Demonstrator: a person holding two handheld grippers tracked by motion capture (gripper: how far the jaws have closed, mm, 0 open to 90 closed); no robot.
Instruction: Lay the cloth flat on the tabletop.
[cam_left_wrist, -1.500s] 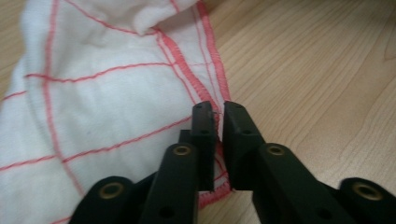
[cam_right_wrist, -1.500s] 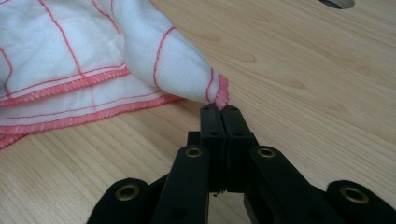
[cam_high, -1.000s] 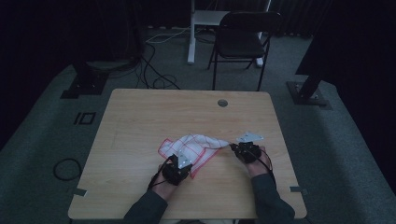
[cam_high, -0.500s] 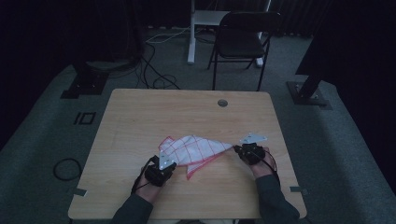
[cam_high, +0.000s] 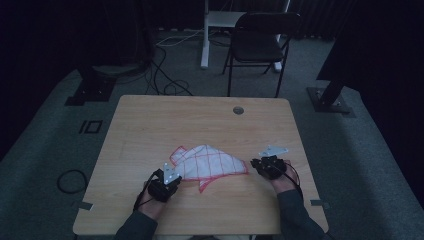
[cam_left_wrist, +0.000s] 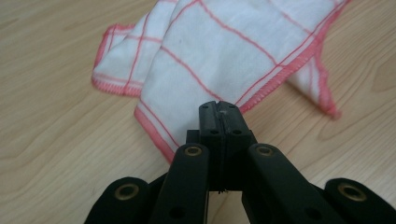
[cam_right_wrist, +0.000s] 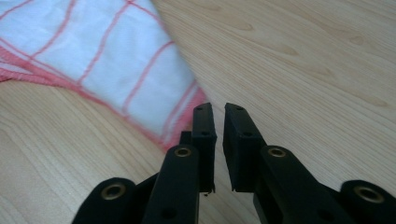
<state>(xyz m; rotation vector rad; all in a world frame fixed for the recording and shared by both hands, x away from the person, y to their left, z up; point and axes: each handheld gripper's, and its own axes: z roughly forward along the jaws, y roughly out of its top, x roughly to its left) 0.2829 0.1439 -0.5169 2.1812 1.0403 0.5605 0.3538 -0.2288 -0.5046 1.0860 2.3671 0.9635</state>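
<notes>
The cloth (cam_high: 210, 162) lies on the surface (cam_high: 200, 120), toward its near half and a little right of centre. At the cloth's 8 o'clock the left tool (cam_high: 169, 181) sits at the cloth's near-left edge, its jaws together on that edge. At the cloth's 3 o'clock the right tool (cam_high: 261, 165) stands just beside the cloth's pointed right corner, with a narrow gap between its jaws and nothing in it. A round hole (cam_high: 238, 110) is in the surface at the cloth's 1 o'clock, near the far edge. Behind the surface, at 12 to 1 o'clock, a chair (cam_high: 260, 45) stands on the floor; cables (cam_high: 165, 80) lie on the floor at 11 o'clock.
</notes>
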